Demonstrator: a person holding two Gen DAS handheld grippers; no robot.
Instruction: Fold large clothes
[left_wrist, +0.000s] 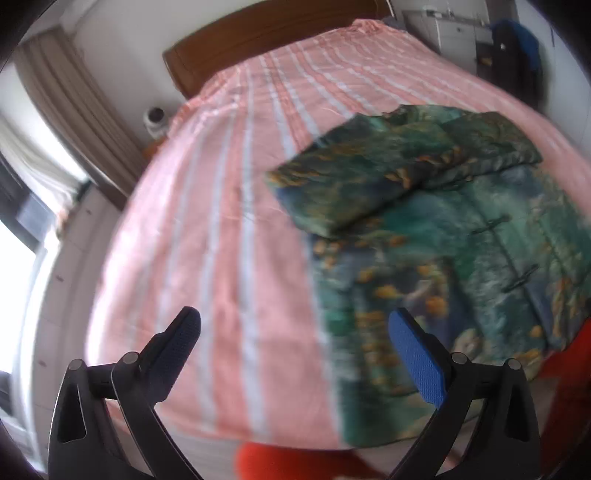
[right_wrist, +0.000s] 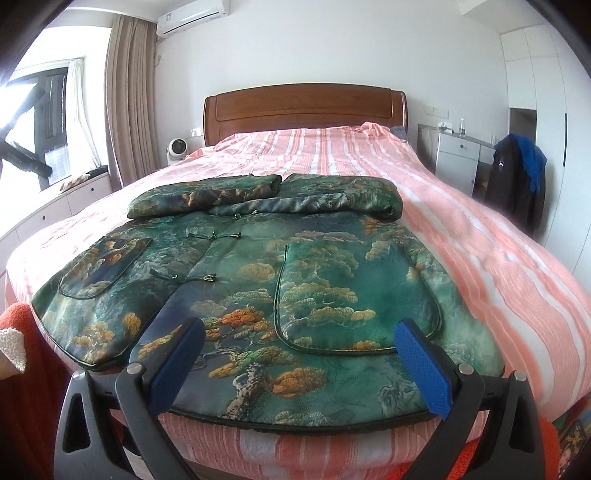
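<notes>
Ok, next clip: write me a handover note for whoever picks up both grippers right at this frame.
Left hand-held gripper: open, empty, held over the striped bedspread, left of the jacket; that view is blurred.
Right hand-held gripper: open, empty, just above the jacket's near hem.
Jacket: lies front up on the bed, fastened, hem toward you.
Done: both sleeves folded in across the chest.
Left: probably fold the hem up toward the collar, then smooth it.

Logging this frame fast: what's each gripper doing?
Left gripper: open, holding nothing.
Right gripper: open, over the jacket, holding nothing.
</notes>
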